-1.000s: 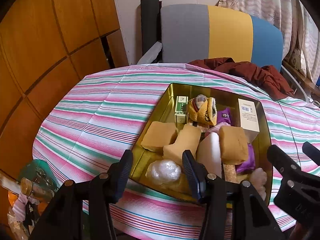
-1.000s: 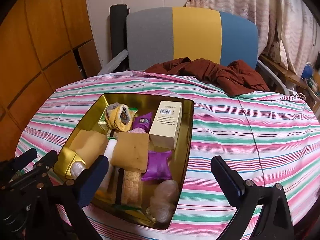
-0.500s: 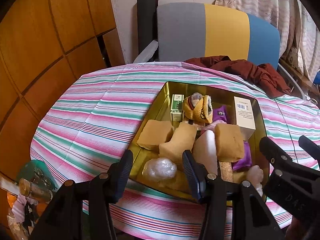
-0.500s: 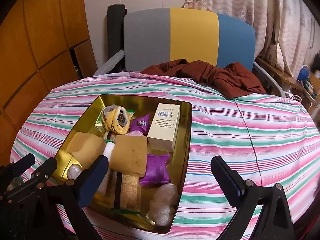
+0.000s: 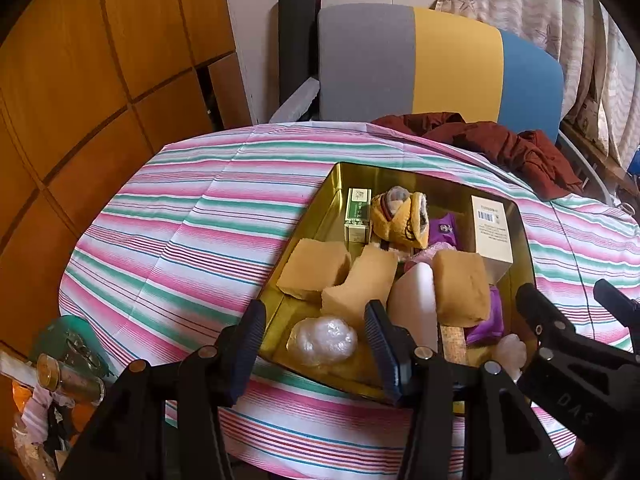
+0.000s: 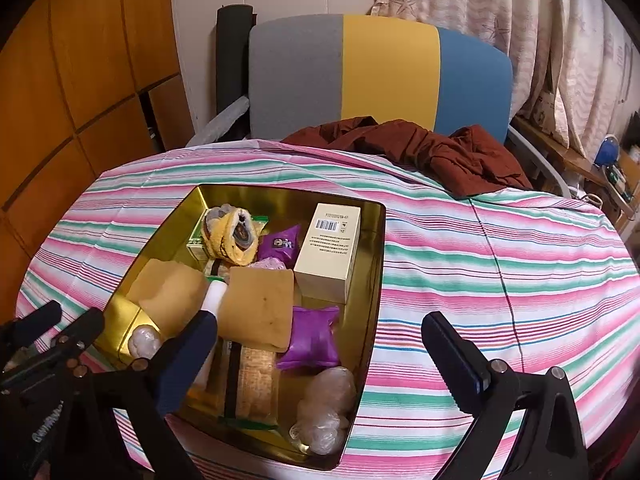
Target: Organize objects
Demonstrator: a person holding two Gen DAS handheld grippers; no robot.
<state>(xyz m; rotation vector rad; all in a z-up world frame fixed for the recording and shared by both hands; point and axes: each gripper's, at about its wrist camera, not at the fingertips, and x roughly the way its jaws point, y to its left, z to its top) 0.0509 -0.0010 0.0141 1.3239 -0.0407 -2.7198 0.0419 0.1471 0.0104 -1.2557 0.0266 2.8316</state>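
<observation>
We see the gold tray (image 6: 376,264) on the striped tablecloth (image 6: 500,264), crammed with sponges, purple packets and a cream box (image 6: 330,256), its near items partly hidden behind our left gripper (image 5: 316,340) and right gripper (image 6: 320,352), both spread apart and empty.

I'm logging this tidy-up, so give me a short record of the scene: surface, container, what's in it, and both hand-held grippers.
surface: striped tablecloth
container: gold tin, open, on the cloth
contents: cream box, purple packets, tan sponges, yellow plush, green box, clear wrapped bundles
left hand-held gripper: open, empty, over the tin's near corner
right hand-held gripper: open, empty
behind: brown cloth
</observation>
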